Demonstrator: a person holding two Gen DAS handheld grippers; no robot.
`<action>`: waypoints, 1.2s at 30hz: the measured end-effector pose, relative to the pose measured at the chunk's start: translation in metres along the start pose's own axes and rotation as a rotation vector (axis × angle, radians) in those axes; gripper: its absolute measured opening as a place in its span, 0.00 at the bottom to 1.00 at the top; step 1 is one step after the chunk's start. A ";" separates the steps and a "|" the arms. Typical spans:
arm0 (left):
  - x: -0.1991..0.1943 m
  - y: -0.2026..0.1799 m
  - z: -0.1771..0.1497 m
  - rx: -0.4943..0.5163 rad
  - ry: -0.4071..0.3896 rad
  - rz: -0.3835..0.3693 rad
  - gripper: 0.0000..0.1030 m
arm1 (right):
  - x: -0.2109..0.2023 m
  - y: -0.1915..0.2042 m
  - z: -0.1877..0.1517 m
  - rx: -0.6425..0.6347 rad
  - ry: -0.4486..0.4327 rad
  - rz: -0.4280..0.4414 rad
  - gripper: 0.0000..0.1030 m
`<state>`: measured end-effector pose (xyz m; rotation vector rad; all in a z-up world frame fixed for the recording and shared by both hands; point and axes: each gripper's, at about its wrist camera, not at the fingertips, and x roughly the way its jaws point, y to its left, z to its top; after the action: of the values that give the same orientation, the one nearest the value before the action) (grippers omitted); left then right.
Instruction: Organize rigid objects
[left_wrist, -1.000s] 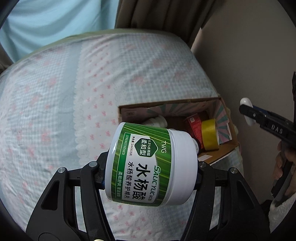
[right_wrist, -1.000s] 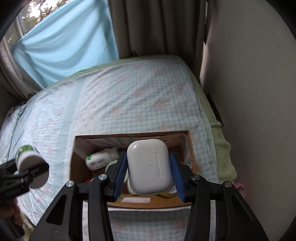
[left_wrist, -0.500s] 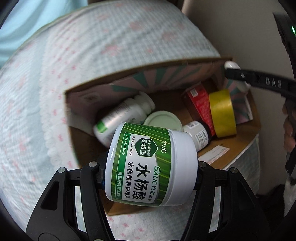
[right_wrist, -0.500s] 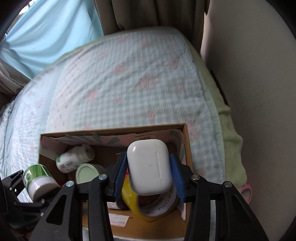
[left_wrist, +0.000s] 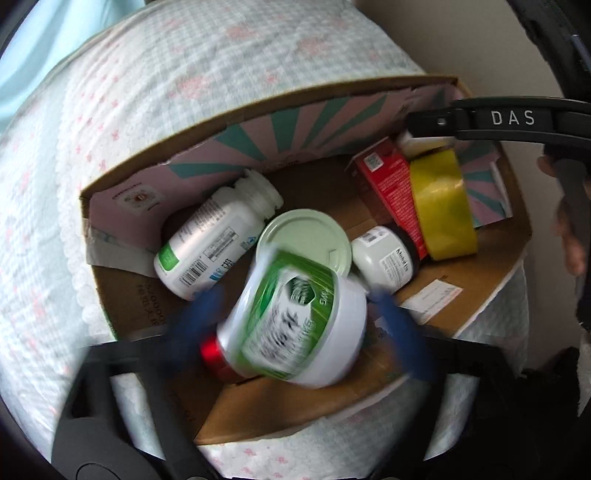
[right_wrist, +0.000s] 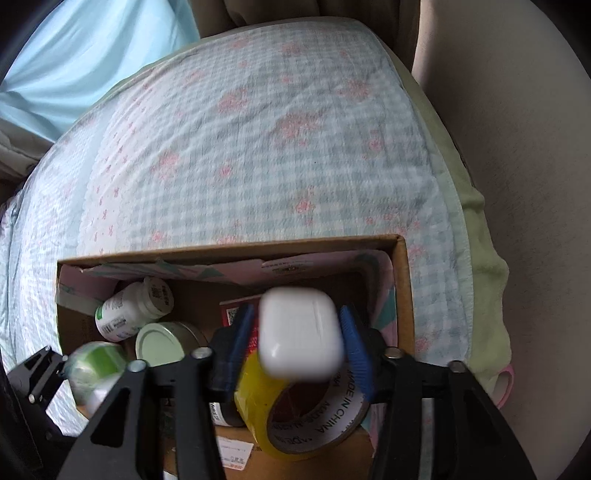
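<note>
Left wrist view, left tongs (left_wrist: 295, 314) just opened, glossy jar (left_wrist: 295, 317) loose, right tongs (right_wrist: 295, 339) just parted, smooth rounded case (right_wrist: 301, 336) free

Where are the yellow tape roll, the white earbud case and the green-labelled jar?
yellow tape roll (left_wrist: 441, 206), left wrist view, outer yellow band
white earbud case (right_wrist: 300, 332), right wrist view, front face
green-labelled jar (left_wrist: 295, 317), left wrist view, green label

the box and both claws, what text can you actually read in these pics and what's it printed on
"DAS": on the right claw's black arm.
"MADE IN CHINA": inside the core of the yellow tape roll.
"Meted Ex", roughly: on the small white jar, partly cut off.
Green and white tub: label too blurred to read.
White pill bottle: barcode and print too small.
Red carton and cardboard box: print too small.
</note>
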<state>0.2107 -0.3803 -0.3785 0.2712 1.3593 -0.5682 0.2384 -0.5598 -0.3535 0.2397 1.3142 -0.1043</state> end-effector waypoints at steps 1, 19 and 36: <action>-0.003 -0.001 0.000 0.007 -0.008 0.002 1.00 | -0.004 0.001 0.000 0.006 -0.022 0.031 0.78; -0.063 0.024 -0.026 -0.052 -0.083 0.006 1.00 | -0.057 0.015 -0.025 0.068 -0.079 0.027 1.00; -0.252 0.092 -0.094 -0.189 -0.351 0.028 1.00 | -0.219 0.128 -0.086 -0.003 -0.261 0.036 1.00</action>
<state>0.1544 -0.1993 -0.1663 0.0333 1.0576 -0.4368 0.1282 -0.4288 -0.1475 0.2384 1.0497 -0.0992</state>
